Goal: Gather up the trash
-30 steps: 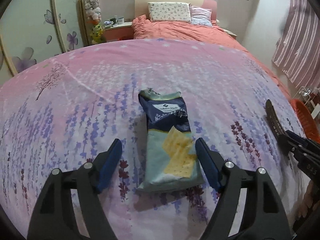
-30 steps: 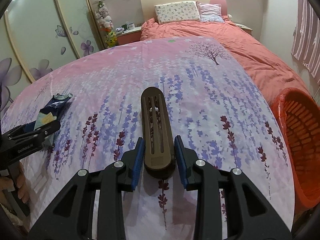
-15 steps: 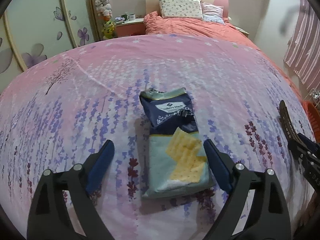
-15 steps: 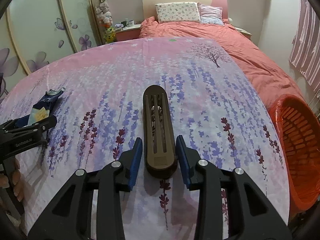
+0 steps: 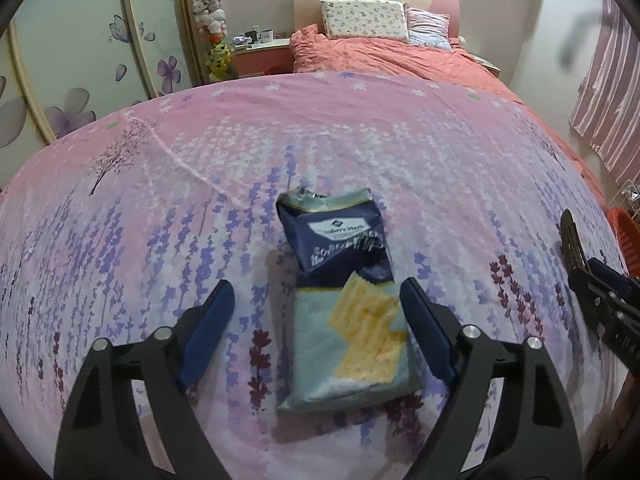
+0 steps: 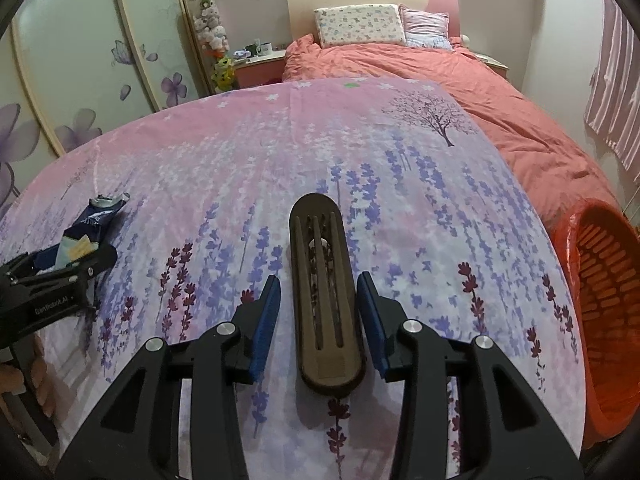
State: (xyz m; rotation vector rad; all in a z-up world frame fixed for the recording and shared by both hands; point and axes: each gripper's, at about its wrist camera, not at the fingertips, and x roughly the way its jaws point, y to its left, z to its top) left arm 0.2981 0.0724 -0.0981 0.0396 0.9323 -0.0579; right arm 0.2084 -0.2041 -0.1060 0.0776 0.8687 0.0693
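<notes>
- Meanwhile, in the left wrist view, the left tongs (image 5: 316, 320) hang low over a cracker packet (image 5: 346, 308) lying flat on the lavender-print bedspread (image 5: 360, 140); the jaws stand apart either side of it and are closing, with the packet between them but the pads not yet pressing on it.
- The packet lies lengthwise along the tongs' line, torn dark-blue end away from the camera, which likely explains the straddling approach: its narrow width fits between the blue pads (image 5: 208, 332).
- At the right edge of the same view, the tip of a brown slotted piece (image 5: 573, 240) and the rim of an orange basket (image 5: 628, 240) peek in.
- Turning to the right wrist view, the right tongs (image 6: 318, 324) flank the brown slotted piece (image 6: 326, 300), which rests flat on the bedspread (image 6: 400, 184); the jaws are opening, and a sliver of fabric shows between each pad and the piece, so it appears unheld.
- The orange basket (image 6: 608, 292) lies on its side just off the bed's right edge, mouth toward the camera, seemingly the place meant for the trash.
- At far left, the left tongs (image 6: 76, 264) cover the packet (image 6: 86, 236), well apart from the brown piece.
</notes>
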